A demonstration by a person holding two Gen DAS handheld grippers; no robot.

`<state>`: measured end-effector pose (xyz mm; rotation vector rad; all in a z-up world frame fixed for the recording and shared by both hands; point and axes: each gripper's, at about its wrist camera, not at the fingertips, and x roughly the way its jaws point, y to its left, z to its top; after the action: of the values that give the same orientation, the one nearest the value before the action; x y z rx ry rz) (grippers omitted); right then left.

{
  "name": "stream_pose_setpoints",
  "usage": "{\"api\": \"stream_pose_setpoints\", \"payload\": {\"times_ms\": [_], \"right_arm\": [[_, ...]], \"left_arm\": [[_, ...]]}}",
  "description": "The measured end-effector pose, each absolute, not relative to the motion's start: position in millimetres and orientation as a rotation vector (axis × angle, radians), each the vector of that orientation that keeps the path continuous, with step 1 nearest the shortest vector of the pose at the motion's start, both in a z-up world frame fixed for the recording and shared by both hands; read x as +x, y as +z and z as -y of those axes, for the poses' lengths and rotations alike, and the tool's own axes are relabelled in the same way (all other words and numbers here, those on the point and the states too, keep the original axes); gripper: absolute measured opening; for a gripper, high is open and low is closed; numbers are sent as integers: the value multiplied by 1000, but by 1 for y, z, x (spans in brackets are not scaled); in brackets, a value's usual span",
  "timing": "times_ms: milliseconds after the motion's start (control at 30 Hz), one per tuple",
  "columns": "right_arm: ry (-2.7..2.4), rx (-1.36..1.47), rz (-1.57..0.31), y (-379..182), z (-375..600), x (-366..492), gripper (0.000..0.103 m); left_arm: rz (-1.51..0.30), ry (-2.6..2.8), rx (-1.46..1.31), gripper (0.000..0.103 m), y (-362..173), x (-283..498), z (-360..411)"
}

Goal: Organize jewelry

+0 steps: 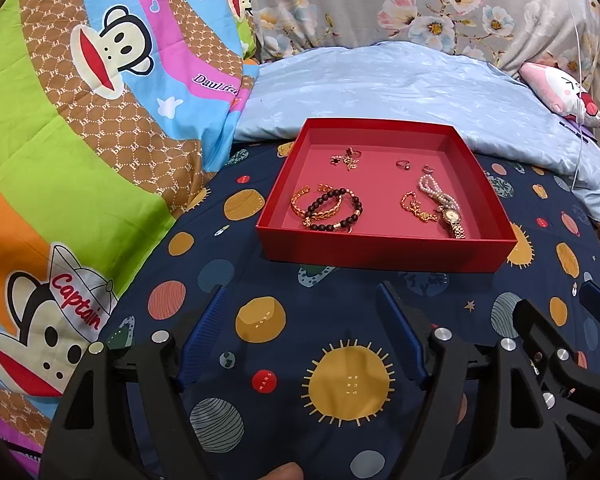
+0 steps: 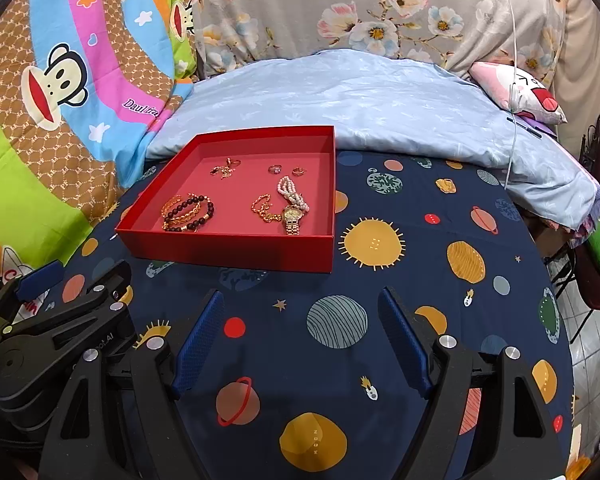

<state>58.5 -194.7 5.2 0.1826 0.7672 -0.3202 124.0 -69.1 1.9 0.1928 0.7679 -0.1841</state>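
Left gripper [image 1: 300, 308] and right gripper [image 2: 302, 308]: both spread wide, nothing between the blue pads, side by side over the planet-print sheet [image 2: 420, 280], pointed down at it. Neither touches the tray [image 1: 384, 248].

The red tray sits just ahead on the sheet, its far edge by the blue duvet [image 1: 380, 84]. All jewelry is inside:
- near left: gold bangle [image 1: 300, 202] and dark bead bracelet [image 1: 332, 210], overlapping
- near right: gold chain [image 1: 414, 206], pearl bracelet [image 1: 432, 192], watch [image 1: 452, 218], touching in a clump
- far side: small gold pieces [image 1: 346, 159] and two rings [image 1: 403, 164], apart

Cartoon monkey blanket [image 1: 80, 120] left, floral fabric [image 1: 420, 8] behind.
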Motion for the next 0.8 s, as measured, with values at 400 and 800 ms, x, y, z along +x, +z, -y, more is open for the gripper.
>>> {"api": "stream_pose_setpoints", "payload": {"times_ms": [400,800], "right_arm": [[-323,182,-768,4,195,58,77],[-326,186,-772,3,197,58,77]], "left_arm": [[-772,-187,192,74,0,126,69],[-778,-196,200,74,-5,128,69]]}}
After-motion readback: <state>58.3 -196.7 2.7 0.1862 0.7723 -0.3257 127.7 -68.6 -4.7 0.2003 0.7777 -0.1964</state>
